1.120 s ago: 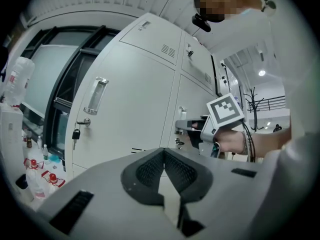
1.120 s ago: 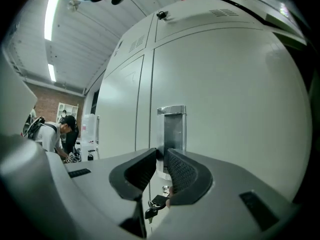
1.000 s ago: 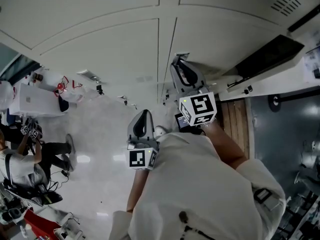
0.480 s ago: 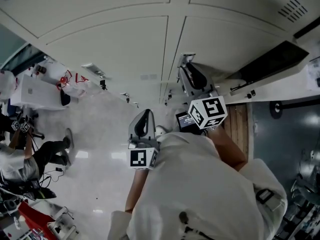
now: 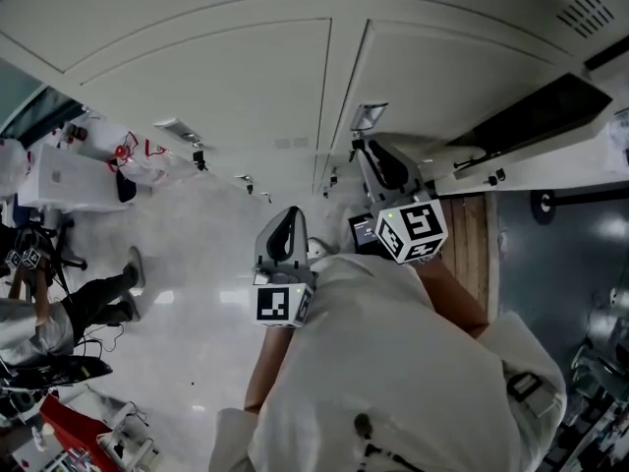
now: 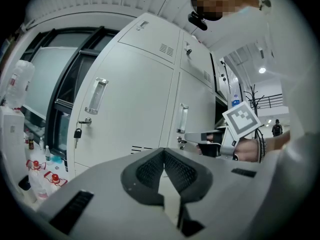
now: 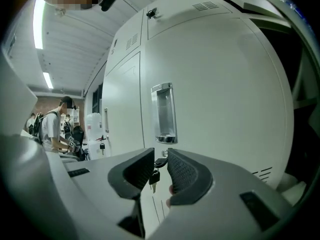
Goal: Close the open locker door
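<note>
The white locker door (image 7: 215, 94) fills the right gripper view, with a recessed metal handle (image 7: 164, 113) and a key (image 7: 154, 176) hanging under it. A dark opening (image 7: 302, 109) runs along the door's right edge, and it also shows as a dark wedge (image 5: 536, 116) in the head view. My right gripper (image 7: 161, 156) points at the door just under the handle. Its jaws stand a little apart and the key shows beyond the gap, with nothing pressed between them. In the head view that right gripper (image 5: 366, 146) sits just short of the handle (image 5: 370, 116). My left gripper (image 6: 163, 151) is shut on nothing and hangs back from the lockers.
More closed locker doors (image 6: 125, 109) stand to the left, one with a padlock (image 6: 77, 133). A white box and bags (image 5: 69, 180) lie on the shiny floor at the left. A person (image 5: 39, 313) sits there among cables. Wooden boards (image 5: 464, 244) lie at the right.
My right gripper has drawn back a little from the handle, which now shows beyond its tips. The left gripper has hardly moved. The person on the left has shifted.
</note>
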The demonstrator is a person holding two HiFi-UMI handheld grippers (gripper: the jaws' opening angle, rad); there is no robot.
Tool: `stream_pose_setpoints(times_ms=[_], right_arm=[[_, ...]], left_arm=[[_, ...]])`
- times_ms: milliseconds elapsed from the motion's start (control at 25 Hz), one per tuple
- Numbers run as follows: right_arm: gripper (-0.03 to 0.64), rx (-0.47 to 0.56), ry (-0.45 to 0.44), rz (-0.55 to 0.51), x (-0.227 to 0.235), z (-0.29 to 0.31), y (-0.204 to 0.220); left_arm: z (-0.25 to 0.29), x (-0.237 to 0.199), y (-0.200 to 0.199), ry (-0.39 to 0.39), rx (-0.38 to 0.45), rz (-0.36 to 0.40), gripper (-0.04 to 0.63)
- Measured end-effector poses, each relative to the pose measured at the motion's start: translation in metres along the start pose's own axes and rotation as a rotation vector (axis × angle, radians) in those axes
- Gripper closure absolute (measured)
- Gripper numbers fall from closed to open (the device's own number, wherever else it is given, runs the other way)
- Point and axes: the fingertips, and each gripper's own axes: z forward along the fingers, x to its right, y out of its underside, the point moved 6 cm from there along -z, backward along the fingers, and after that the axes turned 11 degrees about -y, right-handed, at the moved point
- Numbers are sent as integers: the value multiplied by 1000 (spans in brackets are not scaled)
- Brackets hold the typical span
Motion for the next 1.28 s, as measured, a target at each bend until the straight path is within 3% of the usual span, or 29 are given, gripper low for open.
stream_pose_setpoints(times_ms=[520,1040,1280], right_arm=[[581,-49,-97,39,-32,-10,23],[591,-29,-415,-2,-96,-11,27],[591,3,-493,3,-114,-19,27]], left_arm=[[-7,-4,1,-15,1,0,588],[-22,-9,-11,-51,36,5,588],[-28,-7,-13,-50,49,3,588]])
